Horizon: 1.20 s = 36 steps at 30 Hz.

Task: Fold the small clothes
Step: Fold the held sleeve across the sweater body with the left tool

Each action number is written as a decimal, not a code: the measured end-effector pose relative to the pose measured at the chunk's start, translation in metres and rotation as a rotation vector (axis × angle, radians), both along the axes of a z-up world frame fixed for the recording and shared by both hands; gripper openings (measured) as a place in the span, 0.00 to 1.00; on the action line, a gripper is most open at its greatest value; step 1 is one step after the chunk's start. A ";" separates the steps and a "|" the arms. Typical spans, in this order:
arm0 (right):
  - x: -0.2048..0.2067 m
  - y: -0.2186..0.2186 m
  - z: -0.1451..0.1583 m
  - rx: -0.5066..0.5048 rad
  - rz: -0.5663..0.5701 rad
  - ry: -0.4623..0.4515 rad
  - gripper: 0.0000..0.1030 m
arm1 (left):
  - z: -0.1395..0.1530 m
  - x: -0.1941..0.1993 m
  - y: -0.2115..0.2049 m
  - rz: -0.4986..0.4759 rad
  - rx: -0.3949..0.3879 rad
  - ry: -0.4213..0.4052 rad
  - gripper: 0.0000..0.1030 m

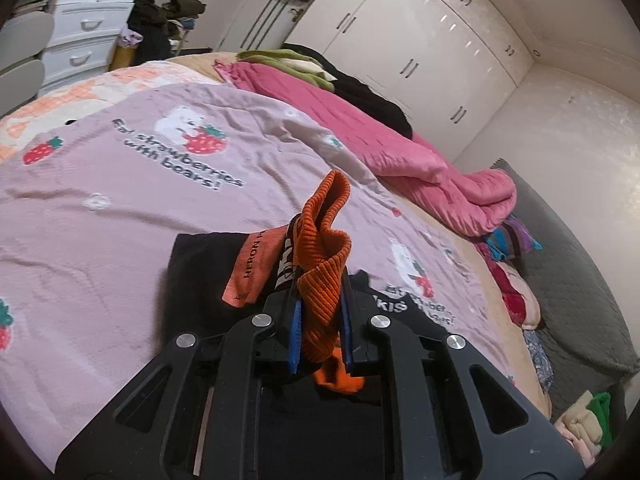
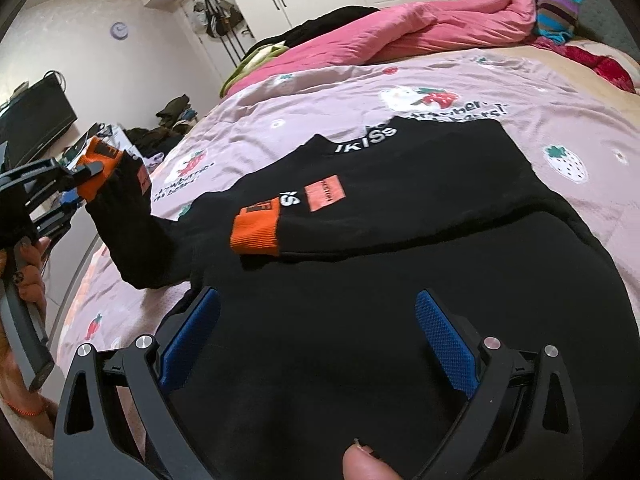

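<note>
Your left gripper point(image 1: 320, 300) is clamped on the sweater's orange cuff point(image 1: 324, 240). Your right gripper point(image 2: 316, 336) hovers spread apart over the black sweater point(image 2: 400, 220) on the bed point(image 2: 440, 76).

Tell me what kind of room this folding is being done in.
Most likely a home bedroom. The black sweater lies on a bed covered with a pink strawberry-and-bear sheet, a pink quilt is bunched along its far side, and white built-in wardrobes line the wall.
</note>
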State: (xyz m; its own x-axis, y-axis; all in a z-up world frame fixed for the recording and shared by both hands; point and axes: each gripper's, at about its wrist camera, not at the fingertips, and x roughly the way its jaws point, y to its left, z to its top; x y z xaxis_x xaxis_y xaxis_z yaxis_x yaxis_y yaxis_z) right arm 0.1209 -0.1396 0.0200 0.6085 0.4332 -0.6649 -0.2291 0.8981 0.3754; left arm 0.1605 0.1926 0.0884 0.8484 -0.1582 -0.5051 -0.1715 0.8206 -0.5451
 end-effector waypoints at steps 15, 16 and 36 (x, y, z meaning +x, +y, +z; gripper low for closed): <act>0.001 -0.070 -0.001 0.057 -0.178 0.025 0.95 | -0.003 0.036 -0.095 -0.194 0.039 -0.013 0.08; 0.001 -0.076 -0.001 0.062 -0.194 0.028 0.95 | -0.005 0.039 -0.101 -0.207 0.041 -0.007 0.08; 0.010 -0.146 -0.026 0.086 -0.381 0.098 0.95 | -0.085 0.068 -0.194 -0.478 0.111 0.222 0.17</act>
